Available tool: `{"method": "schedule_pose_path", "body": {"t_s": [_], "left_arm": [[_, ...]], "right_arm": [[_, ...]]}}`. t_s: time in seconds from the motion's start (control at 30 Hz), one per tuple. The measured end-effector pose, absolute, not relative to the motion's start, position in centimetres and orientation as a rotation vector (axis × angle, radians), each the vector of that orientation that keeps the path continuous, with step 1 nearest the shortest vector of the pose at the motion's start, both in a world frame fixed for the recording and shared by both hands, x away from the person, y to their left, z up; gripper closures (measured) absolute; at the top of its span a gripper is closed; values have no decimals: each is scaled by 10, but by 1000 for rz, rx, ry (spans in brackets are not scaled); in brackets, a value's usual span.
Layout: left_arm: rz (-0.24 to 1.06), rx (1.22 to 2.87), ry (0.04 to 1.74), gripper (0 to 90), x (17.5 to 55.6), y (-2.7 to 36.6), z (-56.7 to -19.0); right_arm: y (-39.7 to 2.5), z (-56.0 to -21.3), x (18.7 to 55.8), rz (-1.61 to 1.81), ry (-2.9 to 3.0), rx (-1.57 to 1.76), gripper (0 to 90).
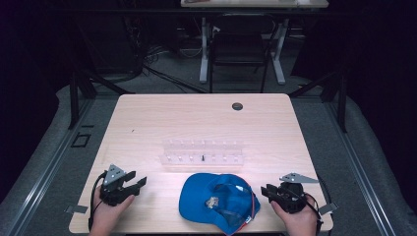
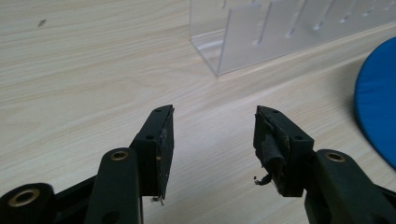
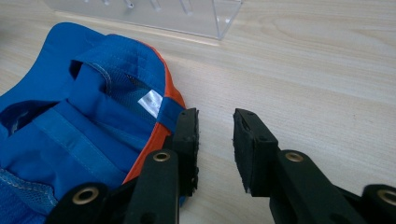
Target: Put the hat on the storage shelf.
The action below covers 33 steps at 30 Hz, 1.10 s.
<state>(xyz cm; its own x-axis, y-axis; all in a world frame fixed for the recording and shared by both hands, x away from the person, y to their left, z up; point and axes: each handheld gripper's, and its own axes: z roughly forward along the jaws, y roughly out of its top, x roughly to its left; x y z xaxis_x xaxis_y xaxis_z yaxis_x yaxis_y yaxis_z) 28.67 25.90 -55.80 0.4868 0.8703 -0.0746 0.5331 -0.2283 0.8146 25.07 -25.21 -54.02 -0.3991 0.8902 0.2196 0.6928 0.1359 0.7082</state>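
One blue cap lies upside down at the near edge of a pale wood-grain counter, between two empty black tools.

The cap [image 1: 218,201] is soft blue cloth with an orange edge, a mesh lining and one small white tag inside; its near rim is cut off by the bottom of the high view. At 12 o'clock from it stands one clear plastic rack [image 1: 202,152] with upright dividers, whose small contents are too tiny to make out. The left tool [image 2: 212,140], at the cap's 9 o'clock, has its jaws spread wide, gripping nothing, with frayed padding on the inner faces. The right tool [image 3: 215,140], at 3 o'clock, is parted more narrowly and also empty, one jaw beside the cap's orange edge; touching cannot be told. One dark round hole [image 1: 237,106] sits toward the far edge of the counter [image 1: 147,123].
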Motion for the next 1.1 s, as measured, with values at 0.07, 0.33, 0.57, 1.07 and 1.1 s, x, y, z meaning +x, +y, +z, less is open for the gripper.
{"method": "schedule_pose_path", "body": {"t_s": [0.07, 0.33, 0.57, 1.07, 1.1], "left_arm": [[494, 1918, 1168, 494, 288, 257, -559], [478, 1955, 1173, 491, 289, 254, -562], [462, 1962, 1175, 499, 289, 254, -561], [459, 1967, 1167, 499, 290, 251, -562], [458, 1967, 1167, 499, 290, 251, -562]], "right_arm": [[-251, -541, 250, 1106, 2160, 1562, 691], [-244, -541, 248, 1078, 2217, 1621, 671], [-241, -544, 249, 1051, 2263, 1681, 692], [-229, -557, 253, 971, 2340, 1717, 670], [-229, -558, 253, 966, 2346, 1718, 672]]}}
